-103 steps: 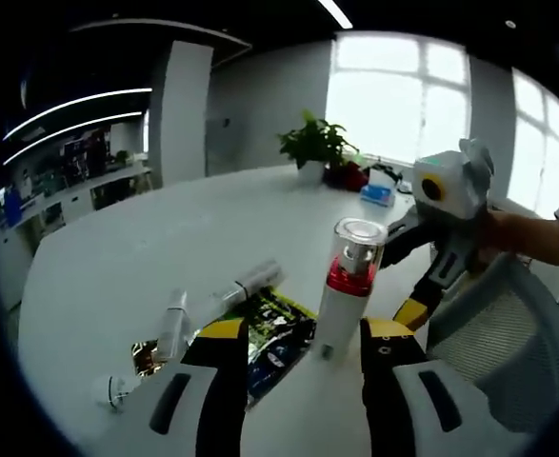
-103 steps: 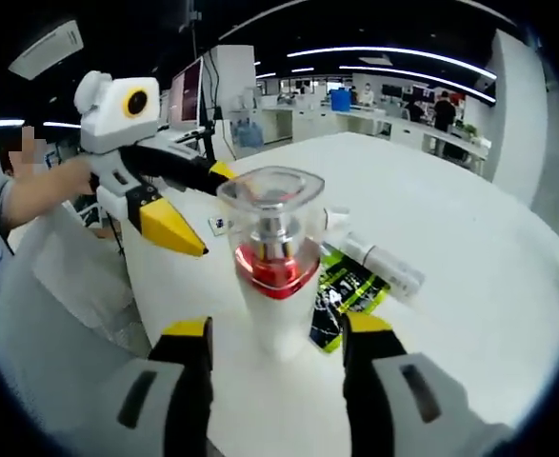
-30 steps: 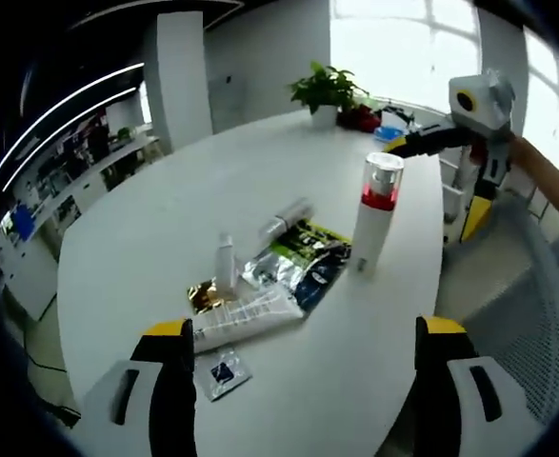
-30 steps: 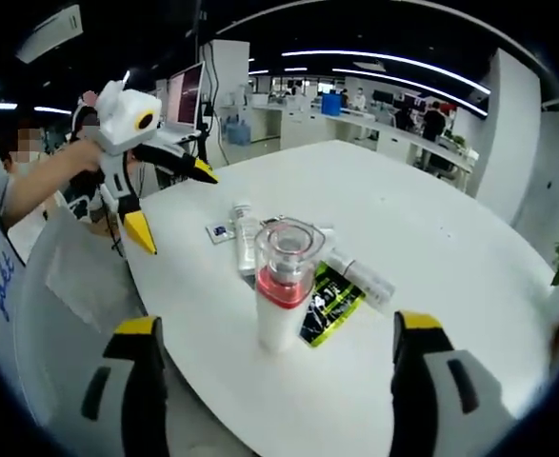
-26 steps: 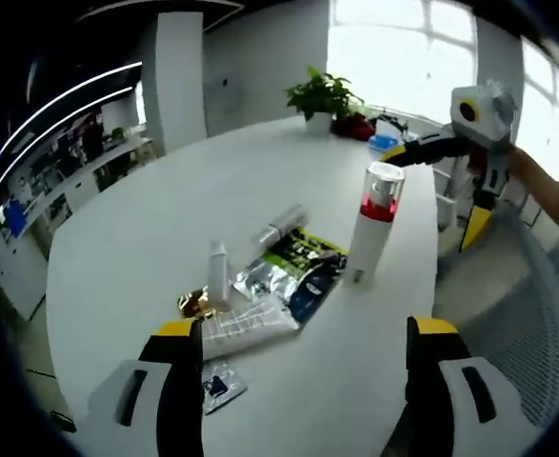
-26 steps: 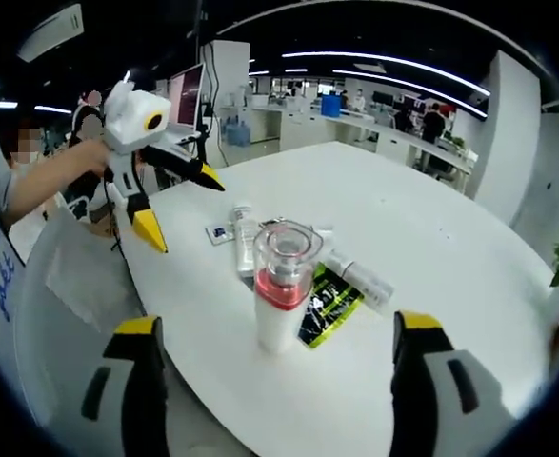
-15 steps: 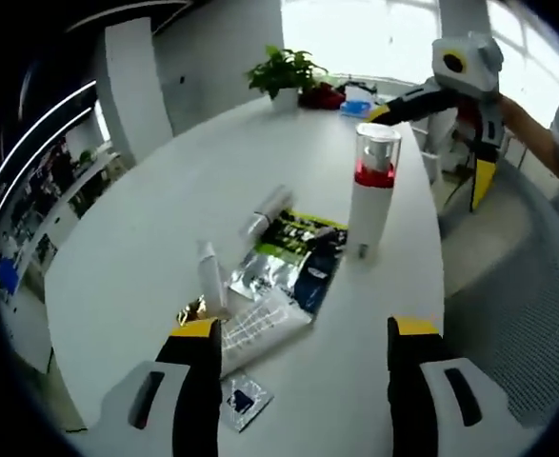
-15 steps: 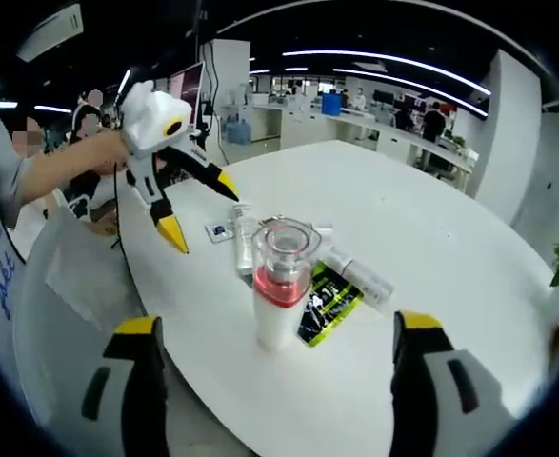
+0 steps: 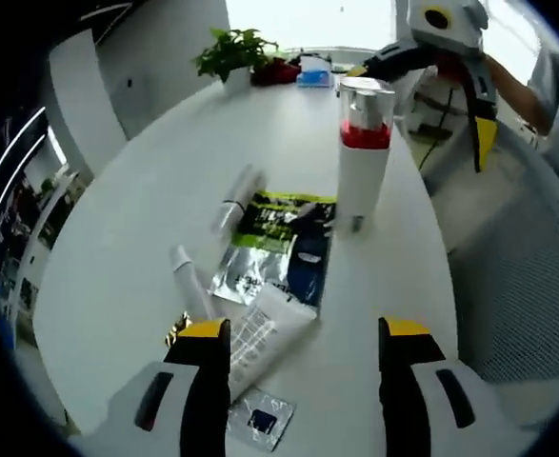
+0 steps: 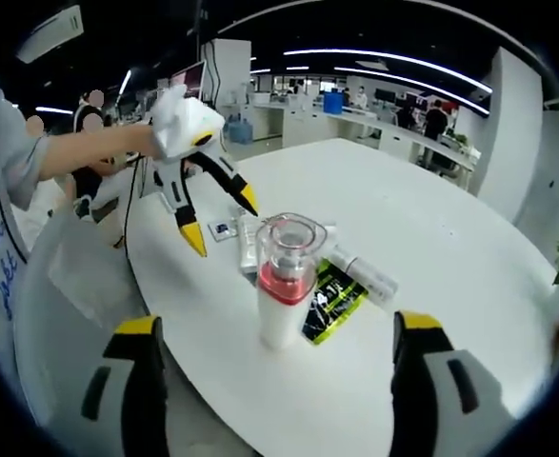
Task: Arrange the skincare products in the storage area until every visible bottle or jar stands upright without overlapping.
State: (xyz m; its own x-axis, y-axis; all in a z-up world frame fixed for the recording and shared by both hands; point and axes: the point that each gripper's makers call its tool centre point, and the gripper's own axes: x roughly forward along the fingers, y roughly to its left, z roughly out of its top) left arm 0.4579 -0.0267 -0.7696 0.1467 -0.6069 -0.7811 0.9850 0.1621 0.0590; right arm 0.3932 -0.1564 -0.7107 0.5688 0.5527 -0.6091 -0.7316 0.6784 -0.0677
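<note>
Our left gripper [image 9: 301,333] and right gripper [image 10: 272,328] are both spread, empty; we should straddle the flat tube [image 9: 260,335] squarely before lifting.

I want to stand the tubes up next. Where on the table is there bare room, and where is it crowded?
Bare: the wide table stretch beyond the lying slim tube, toward the potted plant, and the strip between the upright pump bottle and the table edge. Crowded: the sachets, flat tube and small tube lie overlapping.
</note>
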